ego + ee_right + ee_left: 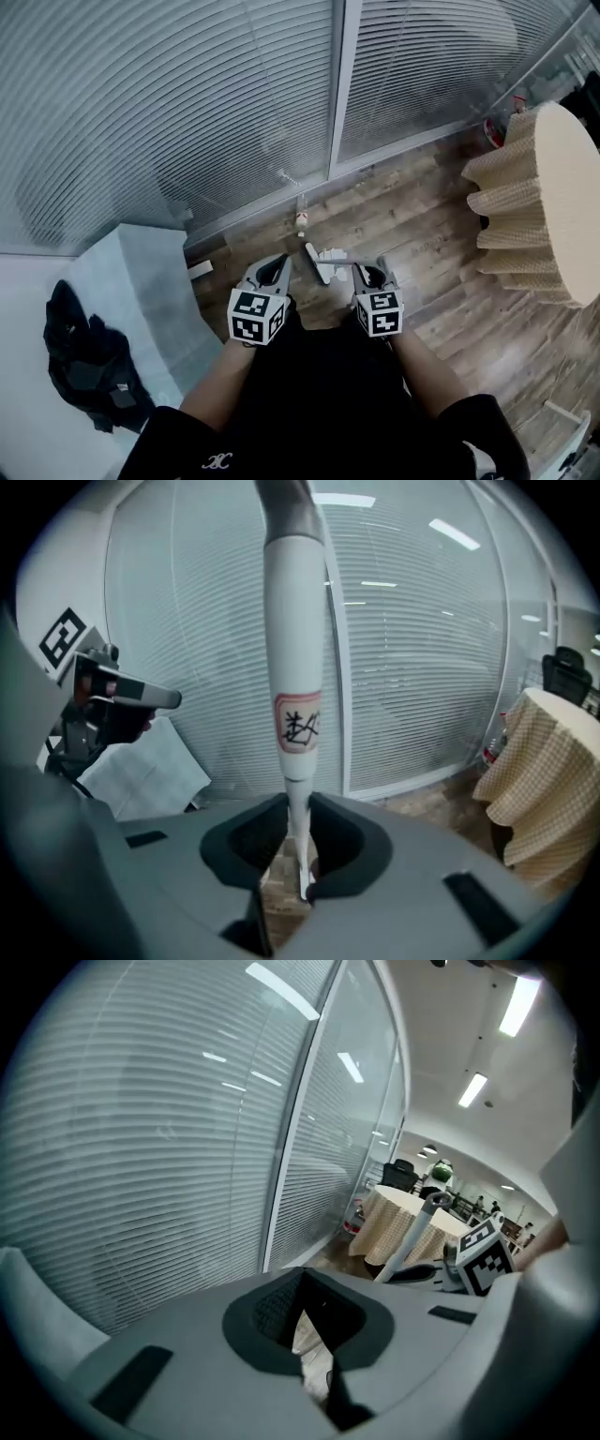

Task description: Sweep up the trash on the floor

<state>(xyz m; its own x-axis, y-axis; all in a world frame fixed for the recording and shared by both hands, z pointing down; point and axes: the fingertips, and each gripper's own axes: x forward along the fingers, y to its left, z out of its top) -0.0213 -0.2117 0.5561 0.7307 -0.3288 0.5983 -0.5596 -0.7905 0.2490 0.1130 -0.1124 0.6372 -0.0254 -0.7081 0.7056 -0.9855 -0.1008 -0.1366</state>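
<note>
Head view, left to right: black bundle of cloth at the far left, next to a grey block that stands against the glass wall with blinds. Left gripper low over the wood floor, tip toward the wall. Just right of that tip: short dark bar on the floor, with pale trash scraps against its right side. One more small piece lies nearer the wall base. Right gripper just right of the scraps. Round table under a beige checked cloth at the far right, well apart from both grippers.

Left gripper view: left gripper released, jaws a narrow slit apart, nothing clamped. Pale patch visible through the slit; cannot tell what it is. Right of it: broom handle leaning up past the table, with the right gripper's marker cube beside it.

Right gripper view: left gripper at the left edge, apart from the handle. Right gripper clenched on the thin lower end of the white broom handle, which rises straight up out of frame. Red-bordered label with a handwritten mark just above the jaws. Wood floor visible below the grip. Table at the right edge.
</note>
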